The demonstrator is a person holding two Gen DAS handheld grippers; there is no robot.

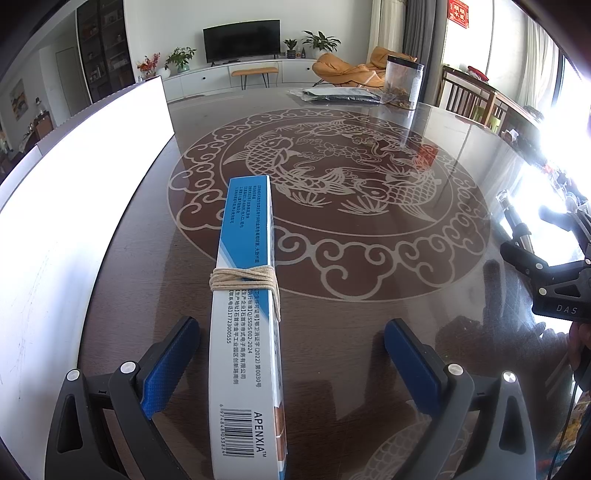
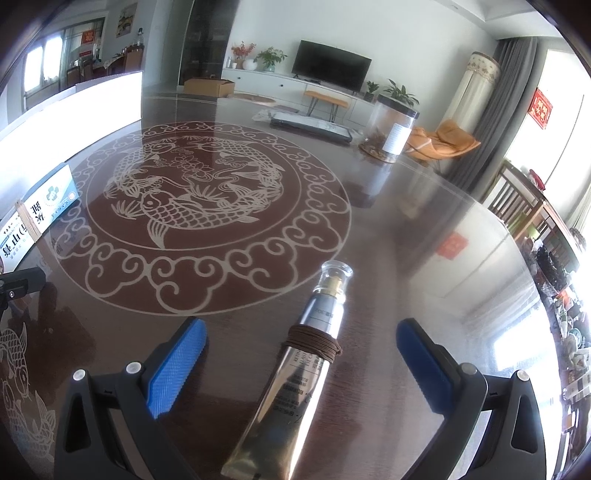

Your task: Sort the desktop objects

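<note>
While 1 box (image 1: 245, 332) and 1 tube (image 2: 291, 376) lie on the desk (image 1: 369, 332), each rests untouched between spread tongs: box in the left tongs (image 1: 291, 369), tube in the right tongs (image 2: 301, 365), both angled down. Only the right view shows the tube; 1 jar (image 1: 403, 82) stands far off.

A living room lies behind a dark glossy table (image 1: 369, 332) that carries a pale carp pattern. On the far white wall (image 1: 166, 22), at the upper centre, a black television (image 1: 242, 40) stands on a low white cabinet (image 1: 207, 75), with green plants (image 1: 321, 40) beside it. An orange lounge chair (image 1: 343, 70) is at the upper right, near grey curtains (image 1: 417, 26). Strong daylight comes from the windows (image 1: 569, 122) at the right edge.
</note>
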